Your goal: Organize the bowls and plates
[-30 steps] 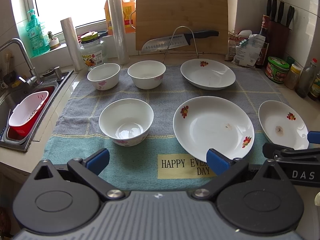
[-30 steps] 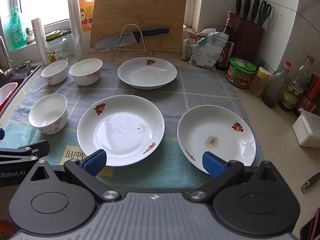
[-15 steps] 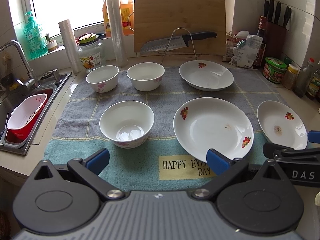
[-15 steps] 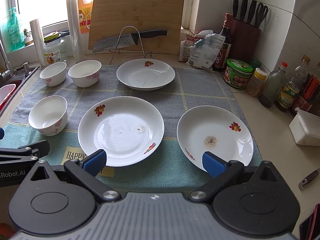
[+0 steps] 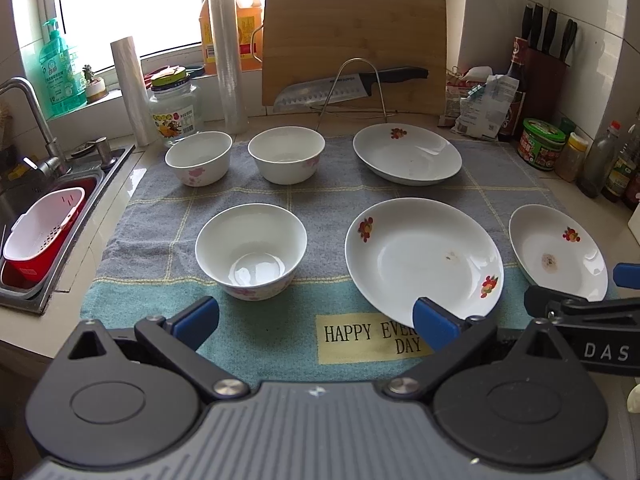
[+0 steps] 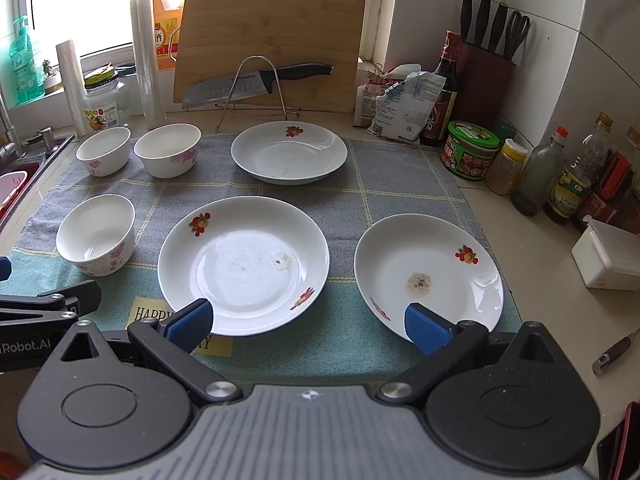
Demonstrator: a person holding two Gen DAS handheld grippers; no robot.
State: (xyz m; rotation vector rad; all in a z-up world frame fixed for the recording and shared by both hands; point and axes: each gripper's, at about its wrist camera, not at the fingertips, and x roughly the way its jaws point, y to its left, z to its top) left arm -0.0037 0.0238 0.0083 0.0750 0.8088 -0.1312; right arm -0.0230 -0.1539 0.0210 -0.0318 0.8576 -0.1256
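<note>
Left wrist view shows the left gripper (image 5: 316,322) with its blue fingers spread wide and nothing between them, above the near edge of the towel (image 5: 280,320). Just ahead and a little left of it stands the nearest bowl (image 5: 251,251); ahead right lies the large plate (image 5: 424,258), its near rim close to the right fingertip. Free cloth separates bowl and plate.

Right wrist view shows the right gripper (image 6: 306,320) equally wide and empty. The large plate (image 6: 243,264) is ahead left of it and the small plate (image 6: 428,276) ahead right, with a strip of towel between them. Farther ahead rest two bowls (image 6: 104,151) (image 6: 168,150) side by side and a far plate (image 6: 289,152), all apart from each other. Behind them, a cutting board (image 6: 272,40) leans at the window and a knife (image 6: 256,80) sits on a wire stand.

Compared with one second ago, both grippers have moved slightly and the dishes keep their places.
</note>
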